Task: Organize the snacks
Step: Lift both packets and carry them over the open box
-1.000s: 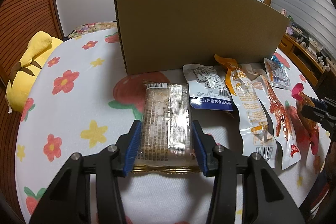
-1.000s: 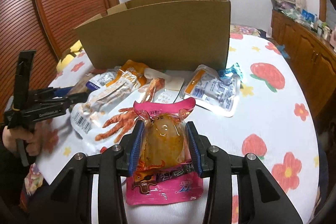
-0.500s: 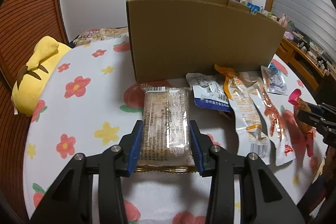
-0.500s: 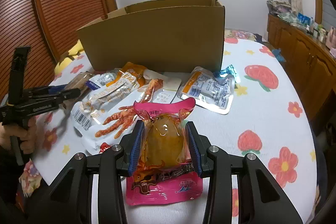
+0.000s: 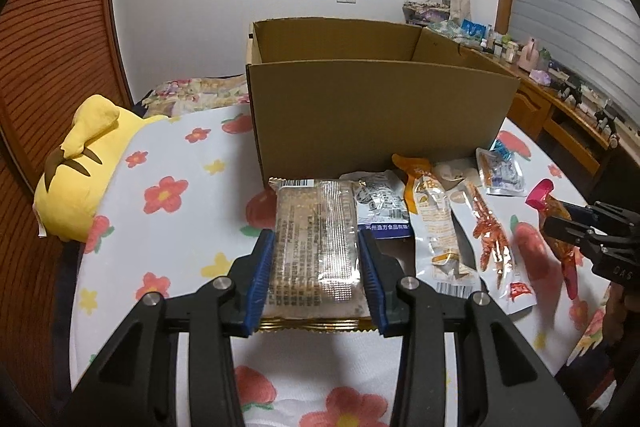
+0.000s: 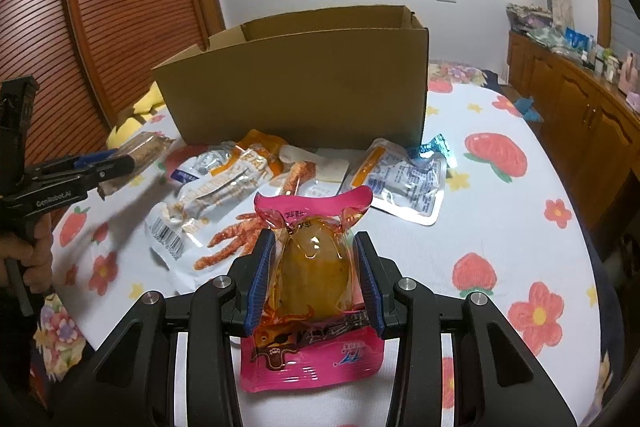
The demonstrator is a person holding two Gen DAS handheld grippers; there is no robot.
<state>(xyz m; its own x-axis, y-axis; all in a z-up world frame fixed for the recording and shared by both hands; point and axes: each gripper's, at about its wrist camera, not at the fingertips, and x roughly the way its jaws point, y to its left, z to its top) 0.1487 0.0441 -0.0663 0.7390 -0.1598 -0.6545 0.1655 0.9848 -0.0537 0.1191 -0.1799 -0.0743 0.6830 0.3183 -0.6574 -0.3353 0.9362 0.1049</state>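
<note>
My left gripper (image 5: 316,247) is shut on a clear-wrapped biscuit pack (image 5: 314,243) and holds it above the table, in front of the open cardboard box (image 5: 372,107). My right gripper (image 6: 314,251) is shut on a pink pouch with a yellow-brown snack (image 6: 312,267), also lifted. The box (image 6: 296,83) stands behind the loose snacks in the right wrist view. The left gripper (image 6: 116,167) shows at the left of the right wrist view. The right gripper (image 5: 560,223) shows at the right of the left wrist view.
Several packets lie before the box: a chicken-feet pack (image 6: 236,243), an orange-topped pack (image 6: 224,187), a blue-and-white pouch (image 6: 404,183). A yellow plush toy (image 5: 76,167) lies at the left table edge. A wooden sideboard (image 6: 580,115) stands at the right.
Both grippers have risen with their packs; the box's open top and inside now show. The loose packets on the table have not moved.
</note>
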